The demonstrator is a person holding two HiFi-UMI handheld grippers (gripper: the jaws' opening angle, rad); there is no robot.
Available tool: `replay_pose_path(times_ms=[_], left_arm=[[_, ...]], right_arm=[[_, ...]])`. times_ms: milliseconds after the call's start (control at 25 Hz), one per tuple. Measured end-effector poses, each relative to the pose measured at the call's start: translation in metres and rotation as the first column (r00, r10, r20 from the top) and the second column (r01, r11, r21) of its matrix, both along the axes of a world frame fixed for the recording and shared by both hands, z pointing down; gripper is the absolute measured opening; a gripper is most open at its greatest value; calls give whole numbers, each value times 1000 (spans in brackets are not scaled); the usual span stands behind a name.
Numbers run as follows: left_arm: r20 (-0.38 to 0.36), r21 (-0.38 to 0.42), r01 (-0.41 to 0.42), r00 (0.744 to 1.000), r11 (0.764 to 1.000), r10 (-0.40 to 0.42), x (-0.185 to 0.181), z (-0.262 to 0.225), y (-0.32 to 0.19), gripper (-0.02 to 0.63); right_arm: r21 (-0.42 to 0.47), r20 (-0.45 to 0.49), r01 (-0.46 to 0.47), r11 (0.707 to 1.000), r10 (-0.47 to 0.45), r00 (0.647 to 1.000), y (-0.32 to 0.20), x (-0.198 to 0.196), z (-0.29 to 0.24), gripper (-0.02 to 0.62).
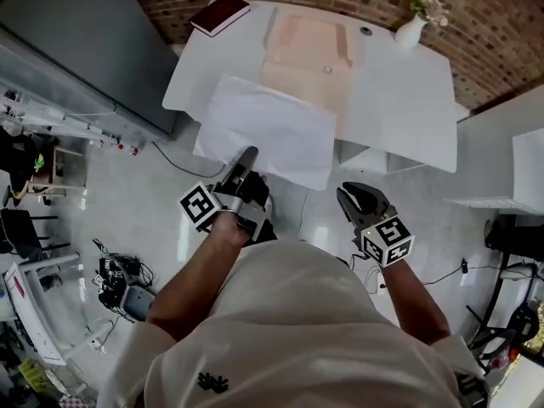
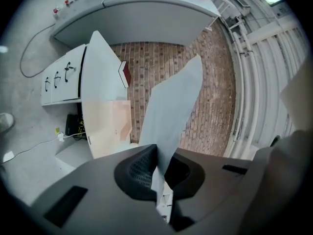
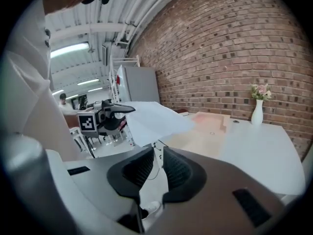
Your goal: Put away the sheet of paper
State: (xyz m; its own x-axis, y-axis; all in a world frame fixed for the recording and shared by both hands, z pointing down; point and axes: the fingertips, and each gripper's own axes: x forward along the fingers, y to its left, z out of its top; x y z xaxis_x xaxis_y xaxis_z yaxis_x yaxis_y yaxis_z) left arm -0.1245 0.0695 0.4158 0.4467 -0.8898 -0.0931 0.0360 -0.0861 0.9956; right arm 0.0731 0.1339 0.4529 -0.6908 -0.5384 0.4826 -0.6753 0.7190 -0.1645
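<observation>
Count of items in view: two grippers, one sheet, one folder, one book, one vase, one table.

Left gripper [image 1: 246,154]: jaws clamped on the near edge of the single sheet of paper [image 1: 272,130]. Its own view confirms the grip, with the sheet [image 2: 171,106] rising from between the closed pads of the left gripper [image 2: 159,153].

Right gripper [image 1: 347,192]: held off the near side of the table [image 1: 399,100], well apart from the sheet. Its own view shows the jaws of the right gripper [image 3: 155,155] drawn together to a slit, with nothing between them.

Location of the sheet: lifted in the air over the near left part of the white table, its far edge reaching towards the folder [image 1: 306,58]. The right gripper view shows the sheet [image 3: 151,119] hanging clear above the tabletop, gripped by the left gripper [image 3: 128,109]. Whether the far edge touches the folder cannot be determined.

On the table: one pale pink folder lying open near the middle; one dark red book [image 1: 219,14] at the far left corner; one white vase [image 1: 410,32] with flowers at the far right, upright, also seen from the right gripper [image 3: 257,112].
</observation>
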Motion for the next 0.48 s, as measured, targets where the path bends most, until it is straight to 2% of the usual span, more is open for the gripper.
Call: replay_pose_path(times_ms=[240, 480], left_arm=[[-40, -23, -120, 992, 992, 119, -6, 15, -84, 23], [-53, -29, -162, 986, 986, 161, 6, 37, -140, 23]], right_arm=[[-55, 17, -125, 991, 126, 992, -56, -35, -8, 80], [-69, -11, -191, 979, 191, 982, -83, -26, -2, 77]])
